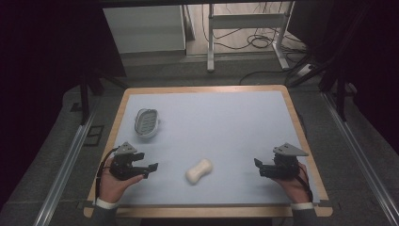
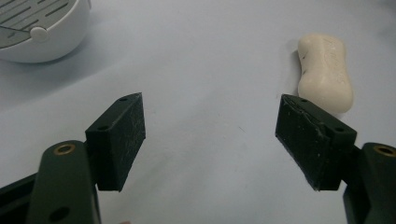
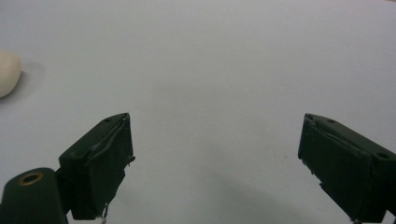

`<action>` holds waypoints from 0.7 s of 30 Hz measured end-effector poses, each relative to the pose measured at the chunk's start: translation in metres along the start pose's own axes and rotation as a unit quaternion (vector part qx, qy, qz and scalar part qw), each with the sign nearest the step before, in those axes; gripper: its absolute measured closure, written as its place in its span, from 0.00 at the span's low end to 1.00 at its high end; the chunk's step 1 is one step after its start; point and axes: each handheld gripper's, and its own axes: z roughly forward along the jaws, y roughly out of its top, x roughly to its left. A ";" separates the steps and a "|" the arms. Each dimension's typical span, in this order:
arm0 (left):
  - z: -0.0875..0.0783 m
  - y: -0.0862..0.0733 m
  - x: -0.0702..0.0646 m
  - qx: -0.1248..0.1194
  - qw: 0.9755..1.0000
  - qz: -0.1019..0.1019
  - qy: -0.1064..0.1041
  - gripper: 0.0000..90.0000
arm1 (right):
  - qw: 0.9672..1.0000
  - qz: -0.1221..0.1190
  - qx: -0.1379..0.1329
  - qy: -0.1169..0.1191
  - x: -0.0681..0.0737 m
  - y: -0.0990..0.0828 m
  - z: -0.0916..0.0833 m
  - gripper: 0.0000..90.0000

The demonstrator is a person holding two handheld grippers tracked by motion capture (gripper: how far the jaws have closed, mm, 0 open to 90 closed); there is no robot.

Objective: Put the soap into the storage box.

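A cream bar of soap (image 1: 199,171) lies on the pale blue mat near the front middle of the table. A white soap dish (image 1: 146,123) with a slotted grey insert sits at the back left. My left gripper (image 1: 149,170) rests low at the front left, held by a hand, jaws open and empty. In the left gripper view the soap (image 2: 325,71) lies ahead to the right of the left gripper (image 2: 210,140) and the dish (image 2: 42,28) is at the top left. My right gripper (image 1: 258,167) sits at the front right, open and empty; the right gripper (image 3: 215,163) has the soap (image 3: 8,72) at the view's left edge.
The blue mat (image 1: 226,117) covers a wooden table (image 1: 301,127) whose rim shows all round. Beyond the far edge stand a white cabinet (image 1: 146,28) and a metal frame (image 1: 244,28) with cables on the floor. Dark posts flank the table.
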 end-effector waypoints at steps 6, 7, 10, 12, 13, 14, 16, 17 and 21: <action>0.000 0.001 0.001 0.001 1.000 -0.005 0.002 0.27 | 1.000 -0.005 0.006 -0.003 -0.001 -0.003 0.000 0.11; 0.001 0.001 0.001 0.005 1.000 -0.004 0.004 0.27 | 1.000 -0.003 0.005 -0.001 -0.002 -0.004 -0.001 0.11; 0.001 0.002 0.000 0.006 1.000 -0.005 0.007 0.27 | 1.000 -0.002 0.007 0.000 -0.006 -0.006 0.000 0.11; -0.001 0.001 0.000 0.005 1.000 -0.005 0.006 0.28 | 1.000 0.001 0.010 0.000 -0.008 -0.008 0.000 0.11; -0.001 0.001 0.000 0.005 1.000 -0.005 0.006 0.28 | 1.000 0.001 0.010 0.000 -0.008 -0.008 0.000 0.11; -0.002 0.000 -0.001 0.004 1.000 -0.005 -0.003 0.28 | 1.000 0.000 0.012 -0.001 -0.009 -0.009 0.000 0.11; -0.002 -0.002 -0.001 0.006 1.000 -0.006 -0.002 0.28 | 1.000 -0.004 0.013 -0.002 -0.009 -0.009 0.001 0.11; -0.002 -0.002 -0.001 0.006 1.000 -0.006 -0.002 0.29 | 1.000 -0.004 0.013 -0.002 -0.009 -0.009 0.001 0.11; -0.003 -0.003 -0.002 0.009 1.000 0.000 0.001 0.30 | 1.000 -0.012 0.013 -0.003 -0.006 -0.005 0.002 0.11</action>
